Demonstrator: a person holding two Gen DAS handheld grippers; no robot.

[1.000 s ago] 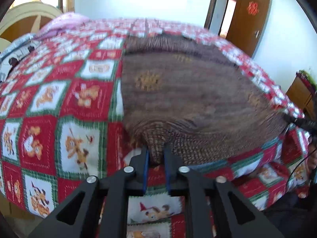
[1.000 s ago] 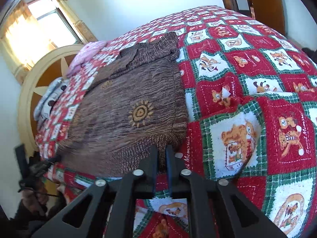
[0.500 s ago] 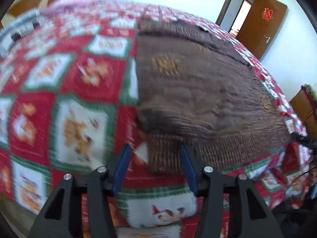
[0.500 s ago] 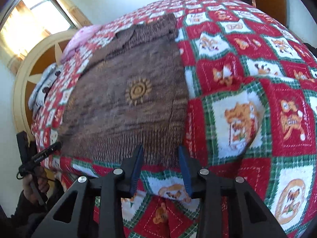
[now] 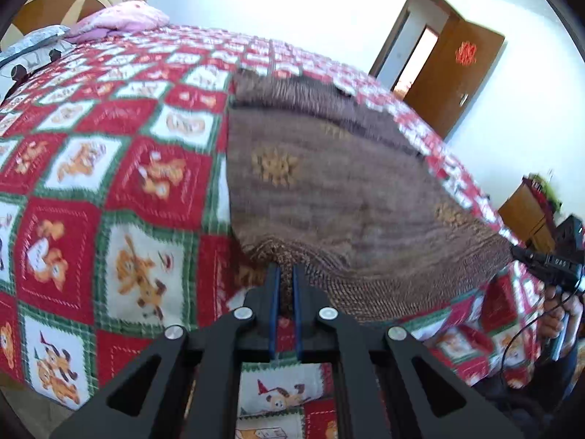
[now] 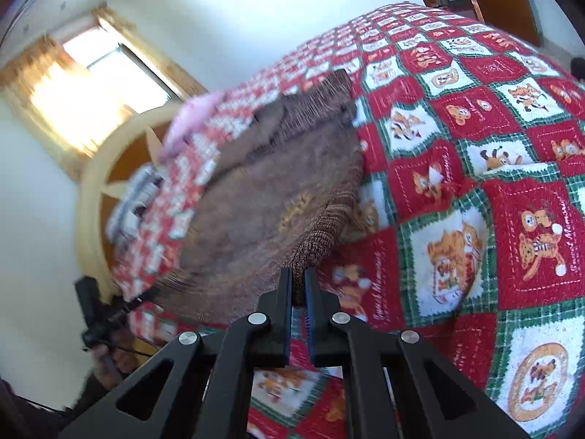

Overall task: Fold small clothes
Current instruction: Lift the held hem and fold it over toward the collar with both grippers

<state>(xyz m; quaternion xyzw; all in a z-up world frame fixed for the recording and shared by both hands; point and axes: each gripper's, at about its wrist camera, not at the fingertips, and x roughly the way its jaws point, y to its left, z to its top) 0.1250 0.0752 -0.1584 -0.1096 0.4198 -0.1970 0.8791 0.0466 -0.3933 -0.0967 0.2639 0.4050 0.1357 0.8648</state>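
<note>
- The left gripper (image 5: pixel 284 274), at the bottom centre of its view, has just closed its jaws on the hem of the sweater (image 5: pixel 329 190); the ribbed edge is pinched between the blue pads and lifted a little.
- The right gripper (image 6: pixel 298 278), bottom centre of its own view, has also just closed, and it pinches the other hem corner, which rises in a small peak above the quilt (image 6: pixel 475 219).
- The sweater is a brown knit with yellow sun motifs. It lies flat on the quilt, filling the middle of the left view and the centre-left of the right view, with its collar end toward the top of each frame.
- I judge it soft and floppy, quite light but thick. The knit will stretch and sag between the two holds, so both corners should travel together.
- The ribbed hem is the firmest part, so it is a good place to hold. The grip seems to catch both layers, but the blur makes this uncertain.
- A hand (image 5: pixel 559 314) with the other gripper shows at the right edge of the left view.
</note>
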